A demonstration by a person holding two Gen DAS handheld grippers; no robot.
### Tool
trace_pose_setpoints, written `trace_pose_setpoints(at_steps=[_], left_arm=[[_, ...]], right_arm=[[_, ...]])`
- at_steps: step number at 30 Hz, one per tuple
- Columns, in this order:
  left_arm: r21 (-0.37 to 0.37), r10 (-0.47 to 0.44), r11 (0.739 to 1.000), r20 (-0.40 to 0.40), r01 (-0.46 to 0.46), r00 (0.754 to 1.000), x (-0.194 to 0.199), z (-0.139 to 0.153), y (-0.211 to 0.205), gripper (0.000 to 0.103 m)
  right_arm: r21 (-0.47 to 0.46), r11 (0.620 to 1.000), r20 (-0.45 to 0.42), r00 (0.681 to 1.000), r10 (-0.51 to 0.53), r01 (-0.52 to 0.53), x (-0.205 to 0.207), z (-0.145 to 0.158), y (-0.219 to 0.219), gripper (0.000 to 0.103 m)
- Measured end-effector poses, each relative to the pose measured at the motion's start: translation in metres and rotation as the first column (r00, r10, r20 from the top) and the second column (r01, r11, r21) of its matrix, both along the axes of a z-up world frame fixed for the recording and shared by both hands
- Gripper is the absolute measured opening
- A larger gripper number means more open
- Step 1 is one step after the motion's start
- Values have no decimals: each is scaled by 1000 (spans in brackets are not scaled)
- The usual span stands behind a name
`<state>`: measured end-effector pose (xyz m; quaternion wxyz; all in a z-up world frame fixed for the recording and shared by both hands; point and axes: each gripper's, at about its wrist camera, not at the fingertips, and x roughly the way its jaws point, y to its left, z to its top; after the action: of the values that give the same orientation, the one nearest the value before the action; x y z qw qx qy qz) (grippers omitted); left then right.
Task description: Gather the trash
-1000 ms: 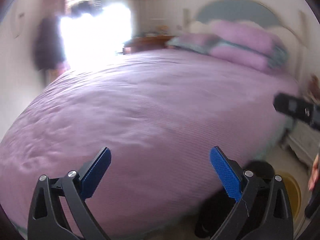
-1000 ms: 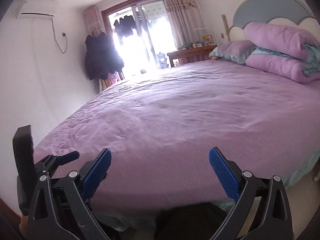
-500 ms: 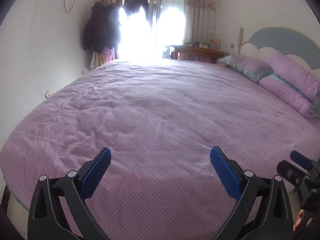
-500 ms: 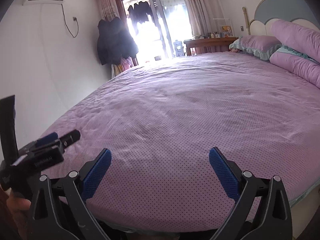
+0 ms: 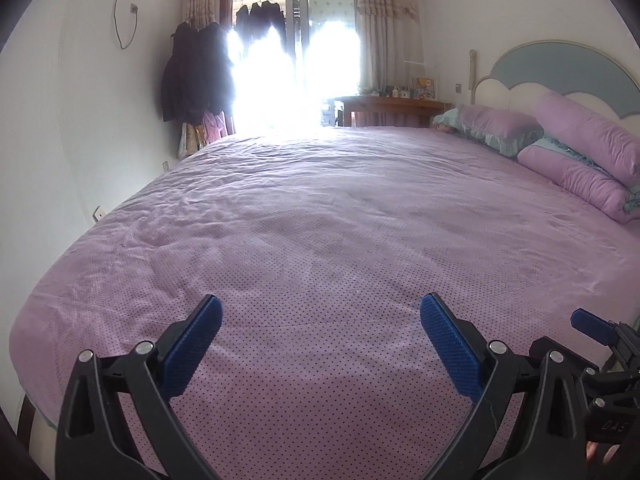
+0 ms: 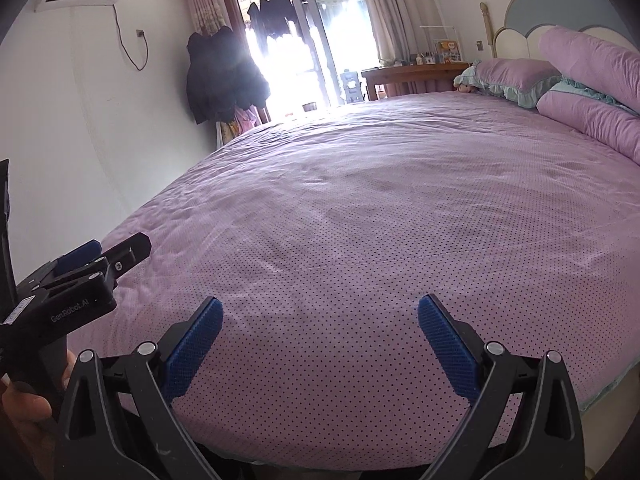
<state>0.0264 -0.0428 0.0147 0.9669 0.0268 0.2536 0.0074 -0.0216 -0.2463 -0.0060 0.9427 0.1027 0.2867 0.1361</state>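
At the near edge of the bed (image 5: 320, 240), the left gripper (image 5: 318, 330) and right gripper (image 6: 318, 330) hover side by side, jaws spread wide, holding nothing. No trash shows on the purple cover, up to the pillows (image 5: 492, 126) at the far right corner. Judged step: searching. Next, the person must locate trash elsewhere before any grasp.

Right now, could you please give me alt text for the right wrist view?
The open right gripper points across a bed with a dotted purple cover. The left gripper shows at left; pillows and a bright balcony door lie beyond.
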Motion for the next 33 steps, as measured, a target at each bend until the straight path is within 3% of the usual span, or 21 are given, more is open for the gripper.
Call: trace_pose_setpoints(at_steps=[25, 33], left_arm=[[-54, -1, 999, -13, 0, 1000, 17, -11, 15, 99], [-104, 33, 994, -113, -45, 993, 44, -25, 35, 99]], right_arm=[[-14, 999, -48, 998, 32, -33, 16, -11, 13, 95], [-12, 999, -55, 998, 31, -32, 24, -15, 14, 95]])
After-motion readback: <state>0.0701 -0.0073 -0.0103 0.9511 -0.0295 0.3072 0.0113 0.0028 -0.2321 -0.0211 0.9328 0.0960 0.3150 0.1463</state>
